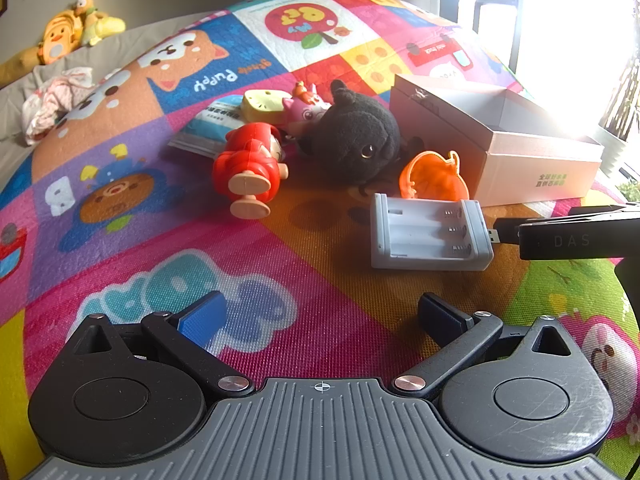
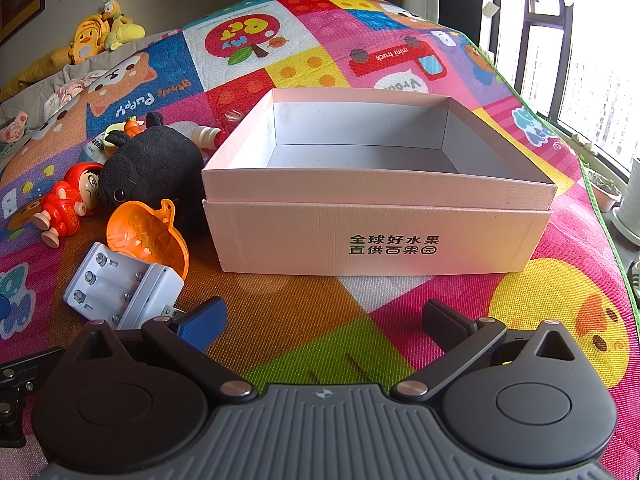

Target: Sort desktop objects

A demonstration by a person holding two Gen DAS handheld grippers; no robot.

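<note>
A grey battery charger (image 1: 430, 232) lies on the colourful play mat, also in the right wrist view (image 2: 120, 286). Behind it lie an orange plastic shell (image 1: 434, 178) (image 2: 148, 236), a black plush toy (image 1: 356, 134) (image 2: 154, 168) and a red doll figure (image 1: 250, 166) (image 2: 68, 204). An open, empty pink cardboard box (image 2: 376, 200) (image 1: 520, 148) stands to the right of them. My left gripper (image 1: 320, 312) is open and empty, short of the charger. My right gripper (image 2: 324, 320) is open and empty, in front of the box.
A yellow toy (image 1: 264, 104), a pink toy (image 1: 306, 110) and a blue-white packet (image 1: 212, 124) lie behind the doll. Yellow plush toys (image 1: 76, 28) and crumpled cloth (image 1: 56, 100) lie at the far left. A window (image 2: 580, 60) runs along the right.
</note>
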